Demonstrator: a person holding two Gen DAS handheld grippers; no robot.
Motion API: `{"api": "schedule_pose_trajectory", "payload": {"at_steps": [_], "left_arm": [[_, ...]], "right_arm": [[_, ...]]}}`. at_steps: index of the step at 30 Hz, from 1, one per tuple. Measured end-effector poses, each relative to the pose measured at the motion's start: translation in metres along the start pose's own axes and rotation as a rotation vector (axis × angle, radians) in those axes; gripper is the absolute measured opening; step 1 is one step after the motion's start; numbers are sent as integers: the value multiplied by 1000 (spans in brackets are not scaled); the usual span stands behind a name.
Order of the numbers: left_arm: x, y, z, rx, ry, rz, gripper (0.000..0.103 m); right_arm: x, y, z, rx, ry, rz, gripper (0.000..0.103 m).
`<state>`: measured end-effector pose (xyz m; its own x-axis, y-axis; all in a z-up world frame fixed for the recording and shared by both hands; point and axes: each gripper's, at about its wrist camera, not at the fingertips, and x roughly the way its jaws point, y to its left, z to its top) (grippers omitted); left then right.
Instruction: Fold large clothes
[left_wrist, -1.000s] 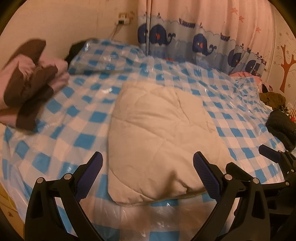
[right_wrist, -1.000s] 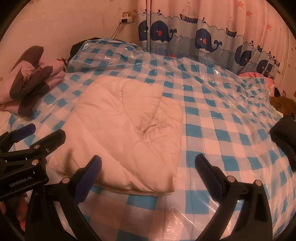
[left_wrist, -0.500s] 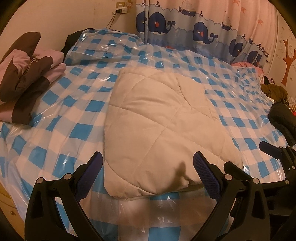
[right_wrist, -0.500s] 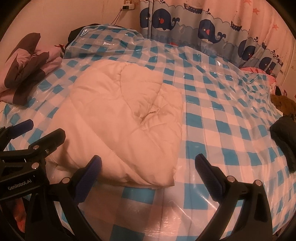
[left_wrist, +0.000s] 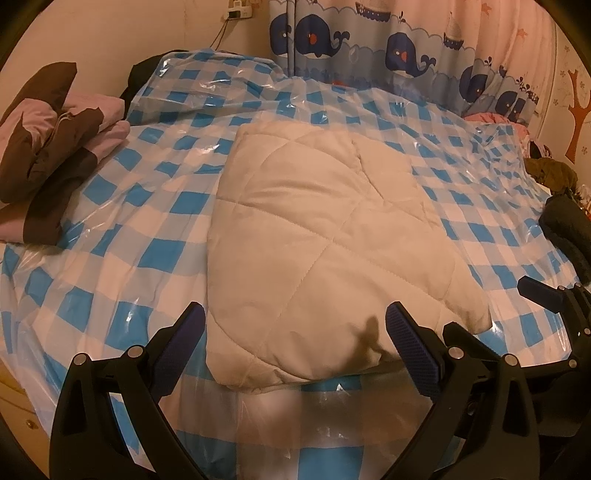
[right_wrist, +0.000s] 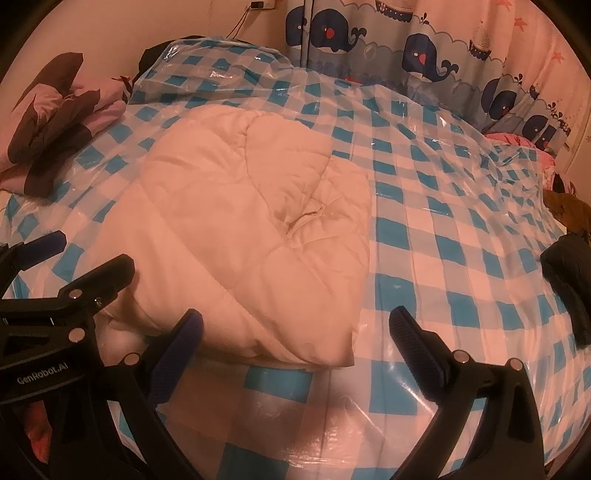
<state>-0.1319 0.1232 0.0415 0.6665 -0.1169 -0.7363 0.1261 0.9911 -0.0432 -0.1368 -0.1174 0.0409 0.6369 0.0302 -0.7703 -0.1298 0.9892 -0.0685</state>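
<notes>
1. Cream quilted padded garment (left_wrist: 325, 236), folded into a thick rectangular bundle, lies mid-frame in the left wrist view and centre-left in the right wrist view (right_wrist: 251, 236), on the blue-and-white checked plastic sheet (left_wrist: 110, 258) covering the bed
2. Left gripper (left_wrist: 295, 332), bottom centre of its view: jaws spread wide, nothing held, hovering over the bundle's near edge
3. Right gripper (right_wrist: 295, 332), bottom centre of its view: also wide and empty, off the bundle's near right corner; left gripper (right_wrist: 59, 258) visible at lower left there
4. Pink-and-brown folded jacket (left_wrist: 48, 147) upper left, dark clothes pile (left_wrist: 565, 236) right edge, whale-print curtain (left_wrist: 369, 48) along the top
5. Judgement: fold looks about finished, maybe one more fold or a move aside
6. Risk: puffy padding may spring open if only the top layer gets pinched
7. Risk: slick plastic sheet could slide or get caught with the fabric
8. Risk: crease on the upper right of the bundle (right_wrist: 306, 218) looks loose, a one-sided lift could unroll it
</notes>
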Motion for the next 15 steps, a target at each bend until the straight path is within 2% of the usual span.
{"api": "schedule_pose_trajectory", "payload": {"at_steps": [15], "left_arm": [[8, 1, -4, 21, 52, 20, 94]], "right_arm": [[11, 13, -2, -58, 62, 22, 96]]}}
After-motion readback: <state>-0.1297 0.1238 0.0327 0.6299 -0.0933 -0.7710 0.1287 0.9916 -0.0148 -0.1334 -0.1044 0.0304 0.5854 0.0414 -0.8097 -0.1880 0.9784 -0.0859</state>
